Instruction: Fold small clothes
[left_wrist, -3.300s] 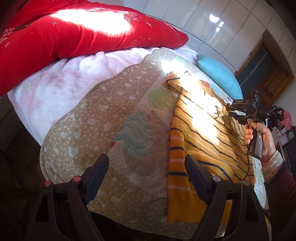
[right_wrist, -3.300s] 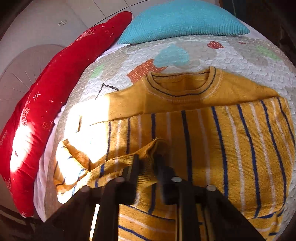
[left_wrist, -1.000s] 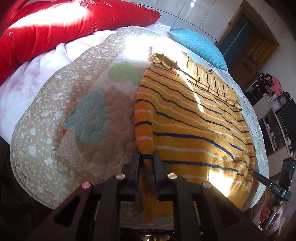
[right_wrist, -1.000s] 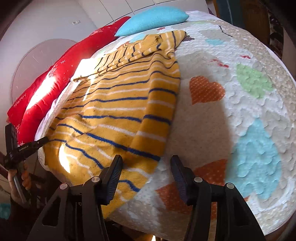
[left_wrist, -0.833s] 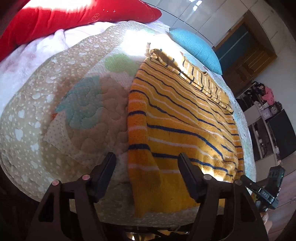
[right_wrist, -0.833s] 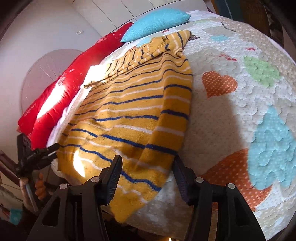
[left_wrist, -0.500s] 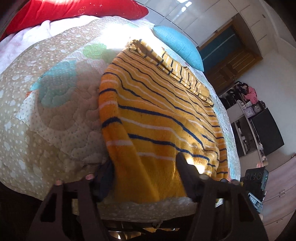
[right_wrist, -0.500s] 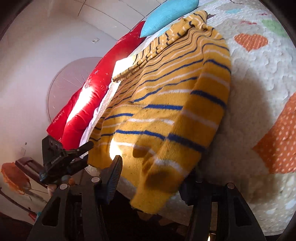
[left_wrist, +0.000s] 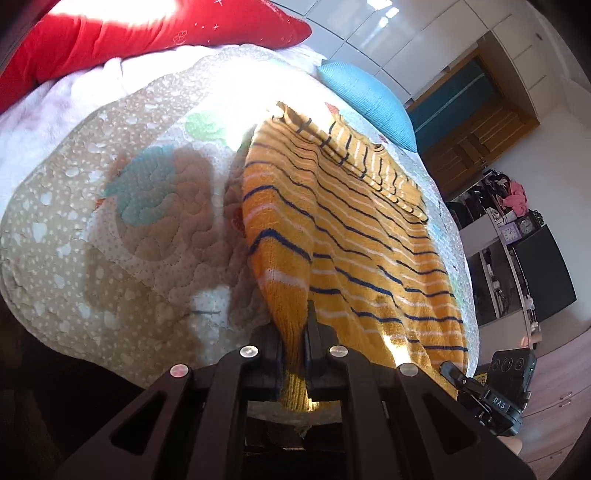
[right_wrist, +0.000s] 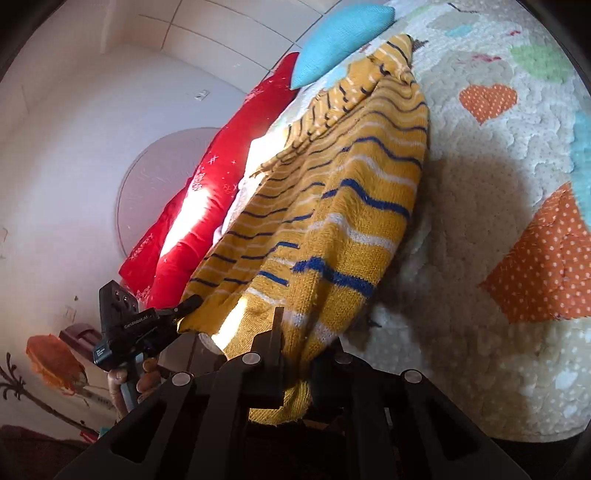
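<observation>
A small yellow sweater (left_wrist: 354, 236) with blue and white stripes lies on a quilted bedspread (left_wrist: 122, 229), its sleeves folded in at the far end. My left gripper (left_wrist: 293, 332) is shut on one bottom corner of the sweater's hem at the bed's near edge. My right gripper (right_wrist: 295, 332) is shut on the other bottom corner of the sweater (right_wrist: 332, 206), and it also shows in the left wrist view (left_wrist: 487, 395). The left gripper appears in the right wrist view (right_wrist: 184, 306). The hem is lifted off the quilt between both grippers.
A red pillow (left_wrist: 140, 33) and a blue cushion (left_wrist: 365, 96) lie at the head of the bed. The quilt (right_wrist: 517, 184) spreads wide on both sides of the sweater. A shelf with small items (left_wrist: 517, 236) stands beside the bed.
Both grippers were open around the hem corners half a second ago; now both have shut on the sweater's bottom corners and raised the hem slightly.
</observation>
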